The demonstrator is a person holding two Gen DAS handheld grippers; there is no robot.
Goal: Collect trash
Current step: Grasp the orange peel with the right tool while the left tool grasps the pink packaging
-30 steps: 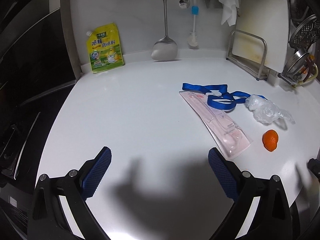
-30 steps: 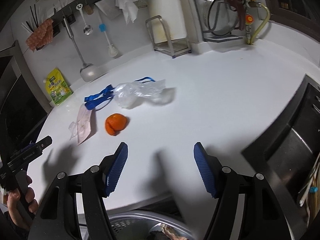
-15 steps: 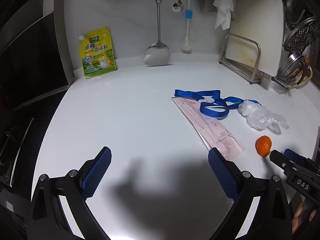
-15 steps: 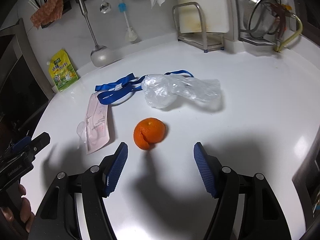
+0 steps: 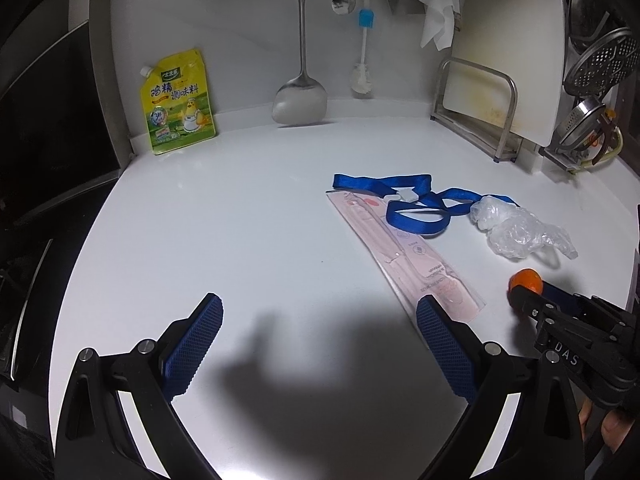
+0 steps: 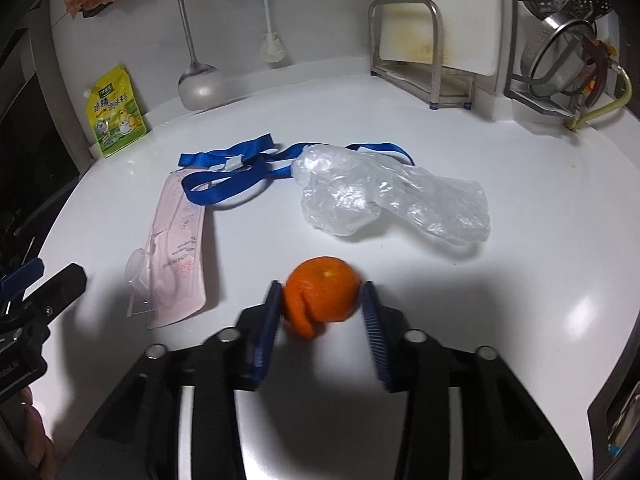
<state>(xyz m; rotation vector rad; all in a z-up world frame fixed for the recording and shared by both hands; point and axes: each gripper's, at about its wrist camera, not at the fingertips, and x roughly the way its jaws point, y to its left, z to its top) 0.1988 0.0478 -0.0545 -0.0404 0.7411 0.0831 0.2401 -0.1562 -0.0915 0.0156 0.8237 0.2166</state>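
An orange peel (image 6: 322, 295), round and torn at one side, lies on the white counter (image 6: 440, 128) between the blue pads of my right gripper (image 6: 320, 300), which is closed around it. It also shows in the left wrist view (image 5: 527, 281) at the tip of the right gripper. Behind it lie a crumpled clear plastic bag (image 6: 384, 196), a blue lanyard (image 6: 232, 172) and a pink toothbrush package (image 6: 176, 244). My left gripper (image 5: 320, 328) is open and empty above the counter, left of the package (image 5: 400, 252).
A yellow seasoning pouch (image 5: 178, 102) leans on the back wall. A spatula (image 5: 300, 96), spoon and brush hang there. A cutting board in a metal rack (image 5: 480, 104) and a dish rack with strainers (image 6: 560, 52) stand at the right. A stove lies at the left.
My right gripper moved forward and down to the orange peel and its jaws narrowed around it. My left gripper stayed open and shifted slightly.
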